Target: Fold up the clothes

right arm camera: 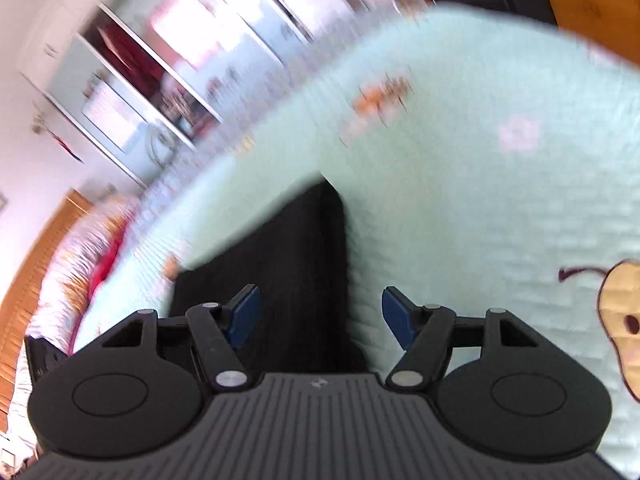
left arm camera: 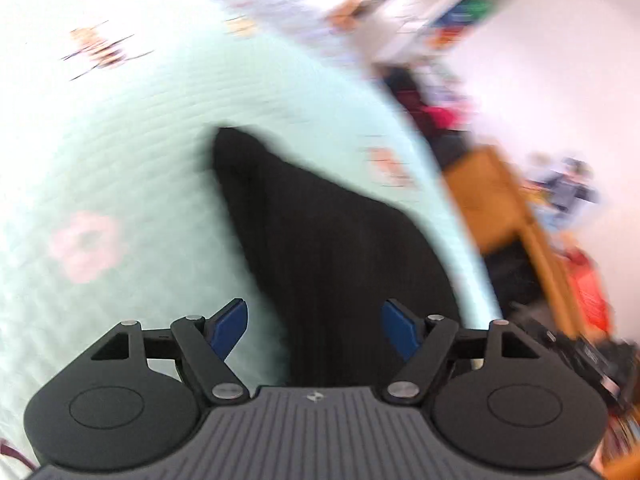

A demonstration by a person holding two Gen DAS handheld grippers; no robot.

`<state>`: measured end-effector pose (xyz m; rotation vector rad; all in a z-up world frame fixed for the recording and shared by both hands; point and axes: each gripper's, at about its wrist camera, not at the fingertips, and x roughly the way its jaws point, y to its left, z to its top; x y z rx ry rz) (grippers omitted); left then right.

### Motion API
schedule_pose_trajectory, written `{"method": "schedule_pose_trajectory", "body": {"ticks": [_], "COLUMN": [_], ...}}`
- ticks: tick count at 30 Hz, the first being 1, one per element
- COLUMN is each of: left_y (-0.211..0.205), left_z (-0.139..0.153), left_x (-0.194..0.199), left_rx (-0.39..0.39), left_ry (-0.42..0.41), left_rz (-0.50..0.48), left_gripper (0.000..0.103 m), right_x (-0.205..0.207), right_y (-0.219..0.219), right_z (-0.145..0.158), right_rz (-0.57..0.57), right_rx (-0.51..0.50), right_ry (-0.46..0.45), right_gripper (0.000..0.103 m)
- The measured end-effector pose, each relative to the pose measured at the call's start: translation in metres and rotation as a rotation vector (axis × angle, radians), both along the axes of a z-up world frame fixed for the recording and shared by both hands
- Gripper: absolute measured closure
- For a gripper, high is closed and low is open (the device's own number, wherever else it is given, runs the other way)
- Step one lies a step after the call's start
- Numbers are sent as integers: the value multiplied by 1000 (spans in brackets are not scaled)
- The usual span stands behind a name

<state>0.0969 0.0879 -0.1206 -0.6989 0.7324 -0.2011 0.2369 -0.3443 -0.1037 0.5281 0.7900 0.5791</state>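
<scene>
Left gripper (left arm camera: 314,330) and right gripper (right arm camera: 320,318) — both spread wide (holding nothing) — above black garment (left arm camera: 320,240) on mint quilt (left arm camera: 140,160).

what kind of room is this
Likely a bedroom: a black garment lies on a mint quilted bedspread with appliqué flowers, beside an orange wooden bed frame, and blurred white shelving stands behind.

- The right tongs (right arm camera: 318,316) stood spread wide, blue fingertips (right arm camera: 244,316) apart, gripping nothing.
- A black garment (right arm camera: 296,264) lay flat on the pale green bed quilt (right arm camera: 460,200) below them.
- Blurred shelving (right arm camera: 132,92) filled the background.
</scene>
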Motion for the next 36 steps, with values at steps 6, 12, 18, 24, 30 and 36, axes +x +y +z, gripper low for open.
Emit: {"method": "schedule_pose_trajectory", "body": {"ticks": [6,12,18,24,30,36], "left_y": [-74,-87,-106,-122,-108,-98], "left_z": [-25,-6,45,93,101,100], "left_x": [-8,-22,-28,-28,-25,-24], "left_rx": [73,244,410,574,565,529], "left_ry": [26,51,130,231,288,432], "left_rz": [-217,-198,-96,52,146,162], "left_gripper": [26,27,10,0,0,0], "right_x": [-45,-61,-103,-130,-133,-132], "right_y": [42,73,108,114,129,139], "right_z": [-43,-50,31,78,91,96], "right_rz": [77,-78,-111,-120,-59,5], "right_rx": [293,3,-382,-540,-616,-675], "right_ry": [171,203,46,97,113,122], "right_gripper": [34,94,16,12,12,12]}}
